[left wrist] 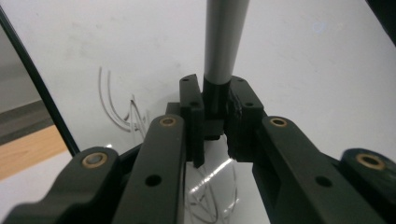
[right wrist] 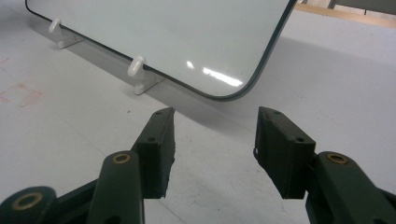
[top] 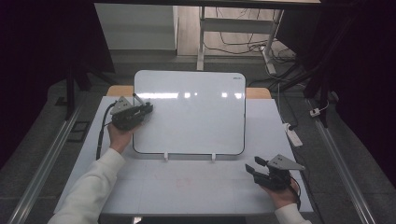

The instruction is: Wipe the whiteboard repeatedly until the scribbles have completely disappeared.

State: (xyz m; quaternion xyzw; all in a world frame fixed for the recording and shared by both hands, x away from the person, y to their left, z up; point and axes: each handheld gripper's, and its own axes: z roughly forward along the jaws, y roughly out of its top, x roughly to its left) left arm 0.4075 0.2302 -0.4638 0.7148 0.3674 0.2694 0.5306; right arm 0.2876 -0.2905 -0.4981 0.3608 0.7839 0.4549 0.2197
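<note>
1. Landmark = whiteboard, propped on two white clip feet on the table; left gripper sits over the board's left edge, jaws clamped tight on the black end of a marker; grey barrel runs up and away in the left gripper view; tip hidden, so can't tell if it touches the board.
2. Faint pen strokes already on the board, just left of the marker.
3. Right gripper rests on the table off the board's near right corner, well apart from it; jaws spread wide, nothing between them.
4. Risk: hold is near one end of the marker only; sideways writing load could prob pivot or slip it in the jaws.
5. Risk: pressing hard on a board held only by small feet, w/ no second hand bracing it; board may slide or tip back.
6. Risk: left gripper's cable trails beside the board's left edge; could snag and jerk a stroke.
</note>
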